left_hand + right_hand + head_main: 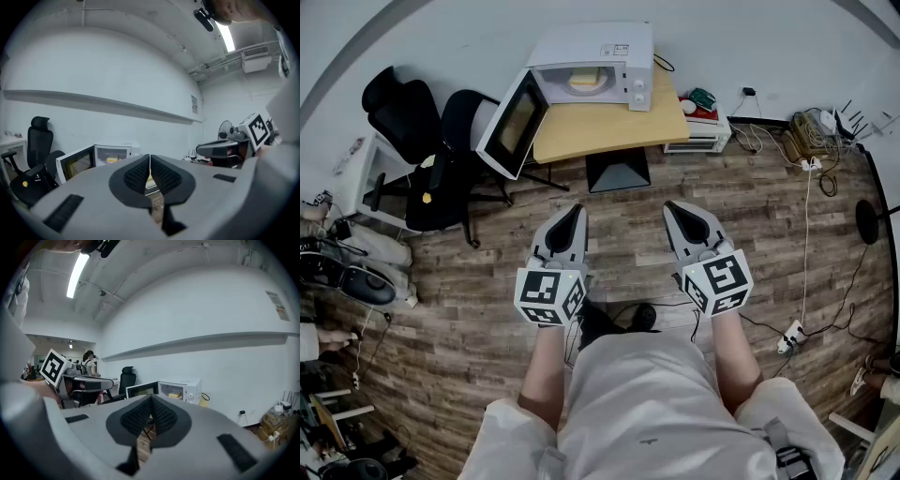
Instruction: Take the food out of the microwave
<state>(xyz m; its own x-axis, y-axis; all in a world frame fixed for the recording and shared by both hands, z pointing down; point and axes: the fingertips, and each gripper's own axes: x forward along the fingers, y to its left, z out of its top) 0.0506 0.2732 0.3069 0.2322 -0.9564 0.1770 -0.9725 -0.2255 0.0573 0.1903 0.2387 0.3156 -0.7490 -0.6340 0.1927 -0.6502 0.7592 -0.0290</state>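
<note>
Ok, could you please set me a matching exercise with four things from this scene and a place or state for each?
Things:
1. microwave door
2. food
3. left gripper
4. high-backed office chair

Places or states:
A. shut, with nothing between the jaws
B. swung open
C. on the floor, left of the table in the head view
D. inside the microwave

Pairs: 1-B; 2-D; 3-A; 4-C
</note>
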